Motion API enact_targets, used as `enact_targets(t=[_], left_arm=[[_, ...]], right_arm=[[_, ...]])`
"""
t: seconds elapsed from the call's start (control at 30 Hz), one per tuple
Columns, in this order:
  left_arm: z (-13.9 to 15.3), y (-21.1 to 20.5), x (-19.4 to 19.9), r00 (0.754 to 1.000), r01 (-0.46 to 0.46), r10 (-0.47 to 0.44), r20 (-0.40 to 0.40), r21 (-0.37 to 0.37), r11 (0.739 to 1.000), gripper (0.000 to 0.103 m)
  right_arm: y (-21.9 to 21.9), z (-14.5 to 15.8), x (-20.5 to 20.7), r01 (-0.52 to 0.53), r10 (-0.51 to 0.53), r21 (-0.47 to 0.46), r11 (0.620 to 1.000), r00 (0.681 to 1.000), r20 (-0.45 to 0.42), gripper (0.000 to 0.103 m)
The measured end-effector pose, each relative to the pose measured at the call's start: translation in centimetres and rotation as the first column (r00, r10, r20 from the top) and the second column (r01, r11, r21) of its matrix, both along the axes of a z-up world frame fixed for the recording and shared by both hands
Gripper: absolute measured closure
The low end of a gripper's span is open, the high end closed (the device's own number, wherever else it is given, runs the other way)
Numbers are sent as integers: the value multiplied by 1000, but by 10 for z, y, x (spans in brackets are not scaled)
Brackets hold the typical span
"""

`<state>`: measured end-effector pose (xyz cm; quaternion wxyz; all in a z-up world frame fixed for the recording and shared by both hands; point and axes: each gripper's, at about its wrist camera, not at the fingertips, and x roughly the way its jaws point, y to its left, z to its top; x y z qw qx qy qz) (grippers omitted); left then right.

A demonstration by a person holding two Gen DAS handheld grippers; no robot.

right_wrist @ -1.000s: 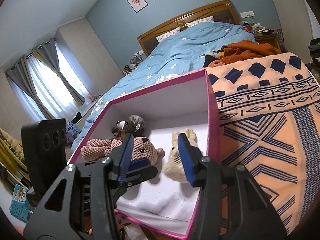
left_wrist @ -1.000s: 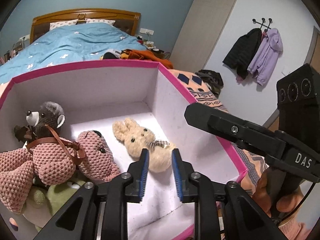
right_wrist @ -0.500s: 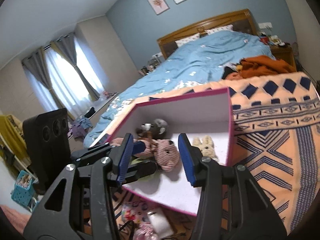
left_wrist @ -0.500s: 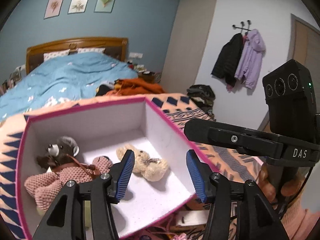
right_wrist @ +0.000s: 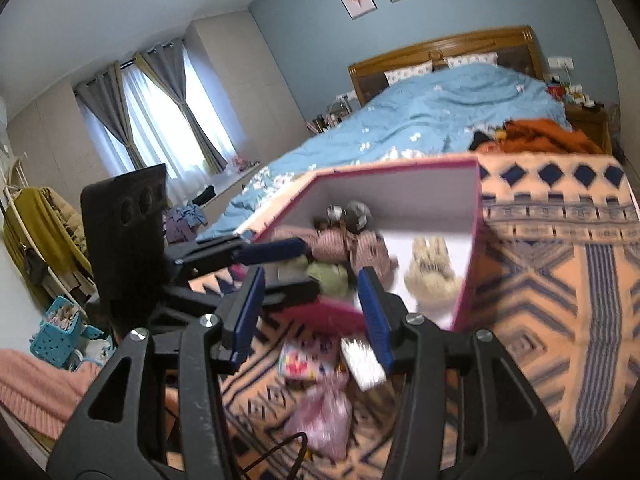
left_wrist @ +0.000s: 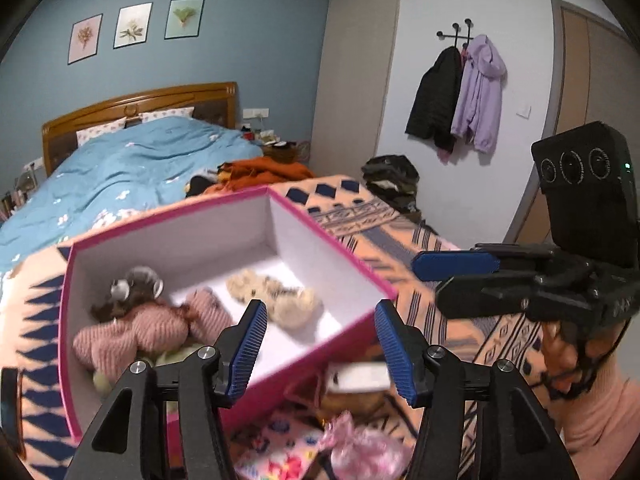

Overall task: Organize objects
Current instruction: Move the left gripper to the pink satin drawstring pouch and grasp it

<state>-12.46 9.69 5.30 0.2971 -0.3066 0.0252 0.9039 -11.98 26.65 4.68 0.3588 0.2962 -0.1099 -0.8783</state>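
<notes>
A pink box with a white inside sits on the orange patterned blanket. In it lie a cream bunny, a pink knit bear, a grey-brown bear and a green toy. My left gripper hovers over the box's near edge, open with nothing between its pads. My right gripper is also open and empty, set back from the box. In the left wrist view the right gripper reaches in from the right.
On the blanket in front of the box lie a small white box, a pink frilly bag and a colourful card. A bed with a blue duvet and orange clothes lies behind. Blue baskets stand on the floor at left.
Both grippers have drawn back and up from the box. The left jaws went from nearly shut to open. The loose things in front of the box have come into view.
</notes>
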Motion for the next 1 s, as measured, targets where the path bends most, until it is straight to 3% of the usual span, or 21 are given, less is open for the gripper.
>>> enact_targets(t=[0.17,0.27,0.6,0.83,1.0], left_arm=[[-28,-9,18,997,25,-27,73,23,999,45],[-53,-10,28,990,47,-45,132,-5,999,45],[-105,-18,42,953,55,-54,297,3,998,46],[-117,-22,40,930,61,-77,359,57,997,46],[-120,-21,38,924,57,-70,377,47,997,50]], right_arm=[[5,-36,5,-17,17,-4,1000,996,90,52],[-1,-56,10,-56,52,30,998,990,134,52],[-25,-112,8,-137,105,101,985,955,277,52],[-23,-135,-6,-132,94,89,987,934,344,52],[-21,-143,-12,-132,99,66,989,925,366,52]])
